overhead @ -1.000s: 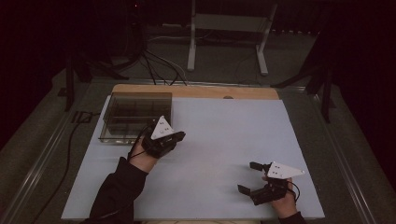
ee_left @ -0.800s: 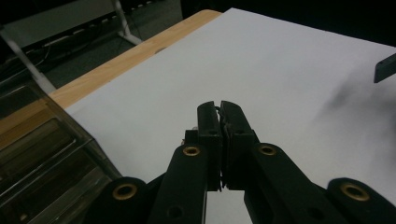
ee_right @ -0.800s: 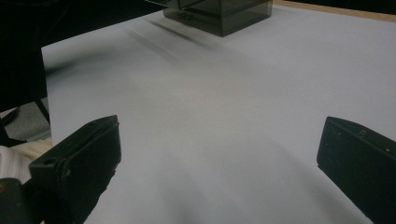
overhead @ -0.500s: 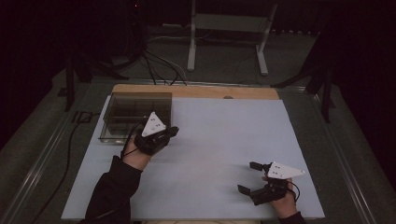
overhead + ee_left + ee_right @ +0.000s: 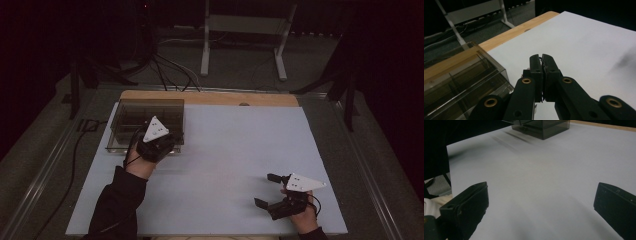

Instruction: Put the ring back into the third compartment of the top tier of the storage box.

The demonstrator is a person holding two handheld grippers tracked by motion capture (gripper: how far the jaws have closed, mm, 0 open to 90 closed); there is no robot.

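The left gripper [image 5: 159, 141] hovers at the near right edge of the clear plastic organizer box [image 5: 131, 120], which sits at the table's far left on the white sheet [image 5: 235, 150]; its jaws are pressed together with nothing visible between them. The right gripper [image 5: 267, 192] rests near the table's near right corner, jaws spread wide over bare sheet. No readable writing or labels appear anywhere.

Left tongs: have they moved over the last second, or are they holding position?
Yes. The left tongs have shifted left and slightly away from the person, now overlapping the clear box's near right corner.
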